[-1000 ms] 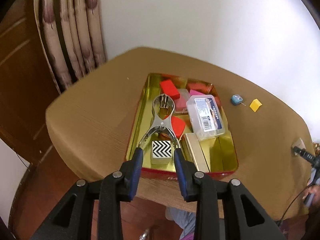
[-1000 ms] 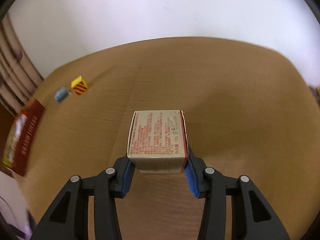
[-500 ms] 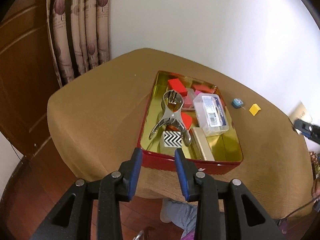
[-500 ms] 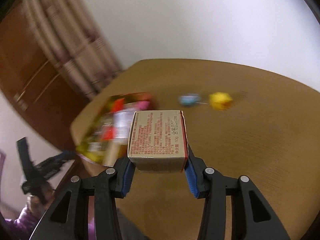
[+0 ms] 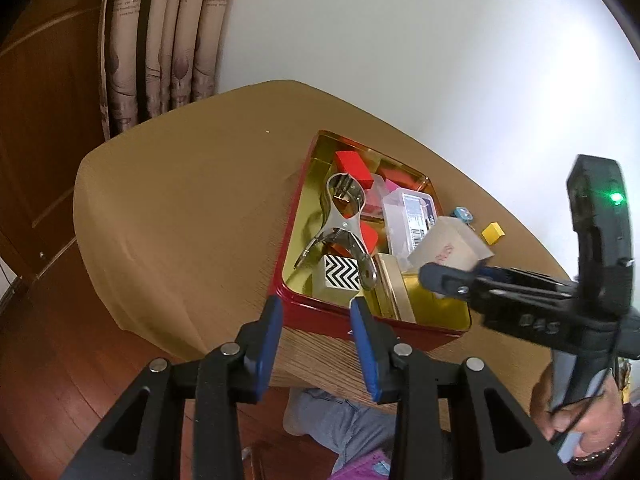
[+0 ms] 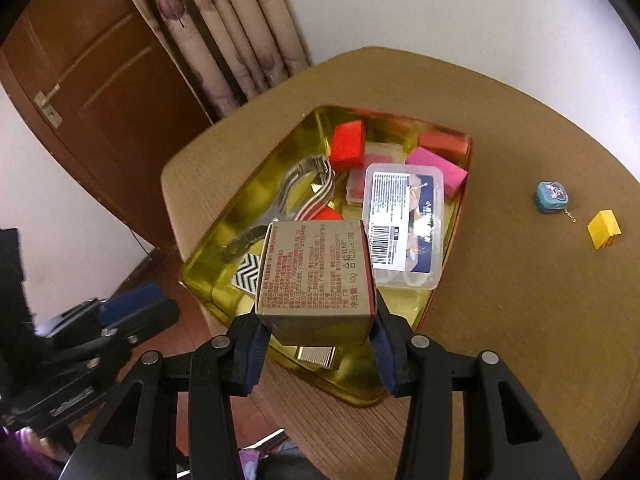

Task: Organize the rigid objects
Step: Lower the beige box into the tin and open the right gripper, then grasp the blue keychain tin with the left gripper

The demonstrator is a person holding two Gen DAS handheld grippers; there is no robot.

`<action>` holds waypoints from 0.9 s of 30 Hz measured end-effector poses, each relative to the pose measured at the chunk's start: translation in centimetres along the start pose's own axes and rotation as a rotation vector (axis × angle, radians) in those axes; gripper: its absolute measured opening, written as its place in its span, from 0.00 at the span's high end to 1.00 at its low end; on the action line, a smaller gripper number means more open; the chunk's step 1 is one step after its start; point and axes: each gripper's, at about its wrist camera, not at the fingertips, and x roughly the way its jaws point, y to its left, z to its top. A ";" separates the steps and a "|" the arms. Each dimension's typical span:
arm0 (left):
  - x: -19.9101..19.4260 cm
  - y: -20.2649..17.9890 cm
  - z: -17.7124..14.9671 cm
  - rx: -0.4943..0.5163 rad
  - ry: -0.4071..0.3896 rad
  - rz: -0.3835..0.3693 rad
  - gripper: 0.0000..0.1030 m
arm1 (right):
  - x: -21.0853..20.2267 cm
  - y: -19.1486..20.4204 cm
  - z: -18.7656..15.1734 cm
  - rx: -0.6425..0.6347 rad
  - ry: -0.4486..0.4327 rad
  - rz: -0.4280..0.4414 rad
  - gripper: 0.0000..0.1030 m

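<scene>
Gripping the carton (image 6: 316,276), the right tool (image 6: 316,330) now hangs over the tin (image 6: 466,152) — left tool (image 5: 316,326) released.

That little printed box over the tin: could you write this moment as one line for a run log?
right tongs: shut on printed box, over red tin | left tongs: open, nothing held | blue keychain, yellow block: on table

A tan-covered table (image 6: 520,320) bears a gold-lined tin (image 6: 466,148), blue keychain (image 6: 552,197) and yellow block (image 6: 604,229).
</scene>
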 end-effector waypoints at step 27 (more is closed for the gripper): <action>0.4 -2.4 -1.0 0.081 0.011 0.014 0.65 | -5.7 -19.6 -13.6 0.389 -0.142 -0.491 0.25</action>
